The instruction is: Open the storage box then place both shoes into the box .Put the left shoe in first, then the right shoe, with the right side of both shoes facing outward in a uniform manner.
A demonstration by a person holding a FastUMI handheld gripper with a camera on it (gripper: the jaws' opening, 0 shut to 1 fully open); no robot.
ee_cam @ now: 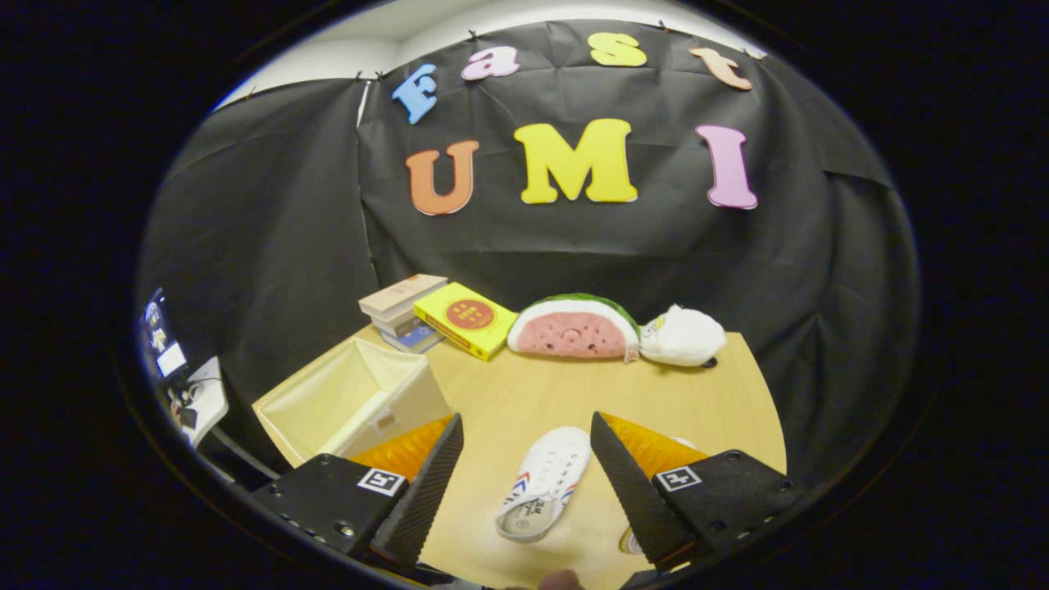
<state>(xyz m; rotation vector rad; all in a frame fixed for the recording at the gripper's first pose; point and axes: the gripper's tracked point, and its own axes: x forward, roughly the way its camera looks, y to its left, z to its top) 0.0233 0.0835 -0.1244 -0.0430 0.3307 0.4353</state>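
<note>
The claw [527,442] is spread wide and grasps nothing; its two fingers hang above the worktop [524,393] with a broad gap between them. In that gap lies a white shoe [545,483], sole down, toe pointing away from the claw and heel opening nearest to it. It sits closer to the right finger than the left, touching neither. A second pale shape shows just past the right finger, mostly hidden behind it; it may be the other shoe, but I cannot tell.

The box [352,401] stands on the worktop's left corner, beyond and to the left of the left finger, well apart from the shoe. Its top is already open and the pale lining shows, with nothing visible inside, so the opening step looks done and the shoe steps look not yet begun. The wide spread and the shoe lined up lengthwise between the fingers suggest the claw is set to close on the shoe's sides. Which foot this shoe fits is unclear from here.

Along the far edge of the worktop sit a stack of books [406,315], a yellow book [467,319], a watermelon plush [574,328] and a white plush [683,336], out of the way of the work.
</note>
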